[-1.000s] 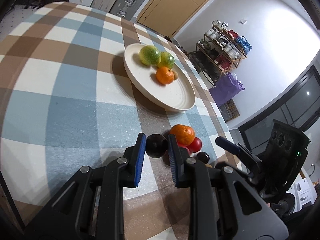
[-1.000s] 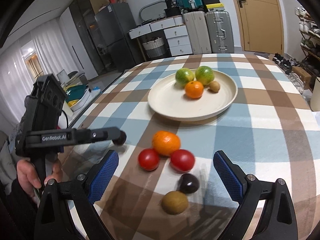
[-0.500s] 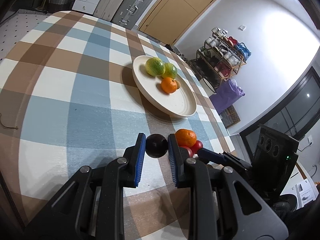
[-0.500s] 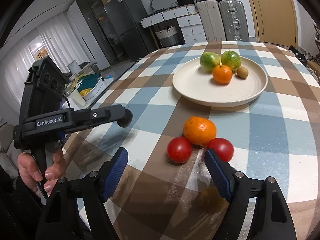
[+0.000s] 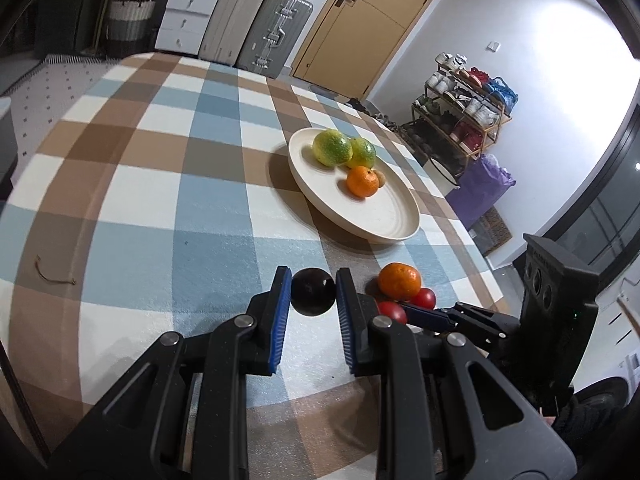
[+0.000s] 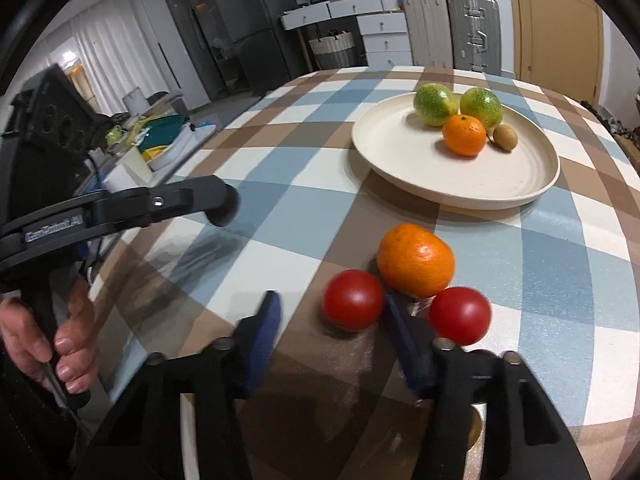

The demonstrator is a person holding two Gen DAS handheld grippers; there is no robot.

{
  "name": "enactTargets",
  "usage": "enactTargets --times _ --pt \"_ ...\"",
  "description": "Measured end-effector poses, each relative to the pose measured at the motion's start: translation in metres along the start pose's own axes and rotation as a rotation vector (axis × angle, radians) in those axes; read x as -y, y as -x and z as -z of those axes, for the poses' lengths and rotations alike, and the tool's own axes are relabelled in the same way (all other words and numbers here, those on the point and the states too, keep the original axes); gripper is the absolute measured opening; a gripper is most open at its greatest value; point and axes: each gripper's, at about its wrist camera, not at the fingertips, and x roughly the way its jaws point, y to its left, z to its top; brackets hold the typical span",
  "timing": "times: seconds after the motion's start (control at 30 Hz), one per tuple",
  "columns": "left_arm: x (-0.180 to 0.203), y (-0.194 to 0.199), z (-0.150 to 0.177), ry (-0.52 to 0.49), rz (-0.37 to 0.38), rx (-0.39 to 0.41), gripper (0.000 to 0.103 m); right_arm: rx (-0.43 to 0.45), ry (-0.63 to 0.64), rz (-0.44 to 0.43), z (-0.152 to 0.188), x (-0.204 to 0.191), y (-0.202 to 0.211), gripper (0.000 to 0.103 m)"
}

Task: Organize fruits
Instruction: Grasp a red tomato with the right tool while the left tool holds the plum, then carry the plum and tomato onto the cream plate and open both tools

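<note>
My left gripper [image 5: 312, 292] is shut on a dark round fruit [image 5: 313, 291] and holds it above the checked tablecloth. The cream plate [image 5: 384, 220] holds two green fruits [image 5: 332, 147], a small orange [image 5: 362, 181] and a kiwi. My right gripper [image 6: 330, 314] is open around the left red tomato [image 6: 354, 300]. Behind it lie an orange [image 6: 416, 260] and a second tomato [image 6: 460, 314]. The same plate [image 6: 408, 160] shows in the right wrist view. A kiwi [image 6: 476, 426] lies partly hidden under my right gripper.
The checked tablecloth [image 5: 160, 200] covers the table. A short piece of string [image 5: 54, 276] lies at its left edge. Suitcases and drawers [image 5: 256, 36] stand beyond the far end. A shoe rack [image 5: 464, 120] stands at the right.
My right gripper has moved forward and left and narrowed around the left tomato. The dark fruit and kiwi on the table have dropped out of its view. My left gripper has risen with the dark fruit.
</note>
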Motion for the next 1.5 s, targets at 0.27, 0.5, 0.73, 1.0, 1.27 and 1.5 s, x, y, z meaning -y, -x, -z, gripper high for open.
enactTargets --times 0.27,0.5,0.73,1.0,1.27,1.5 --pt "0.002 0.002 -0.003 -0.014 -0.007 0.009 0.02 0.015 0.015 -0.007 0.001 -0.001 0.0 0.032" --pt "0.01 0.004 -0.007 -0.047 -0.028 0.02 0.02 0.073 -0.014 -0.057 0.0 0.003 0.016 0.031" --pt "0.025 0.003 -0.015 -0.08 -0.024 0.029 0.02 0.138 -0.032 -0.099 -0.009 0.005 0.035 0.031" --pt "0.045 -0.007 -0.036 -0.111 -0.001 0.031 0.02 0.212 -0.05 -0.118 -0.023 0.016 0.057 0.031" --pt "0.062 -0.032 -0.071 -0.138 0.033 0.02 0.02 0.252 -0.082 -0.12 -0.049 0.043 0.063 0.031" --pt "0.073 -0.064 -0.099 -0.147 0.053 -0.011 0.02 0.247 -0.117 -0.119 -0.075 0.071 0.051 0.031"
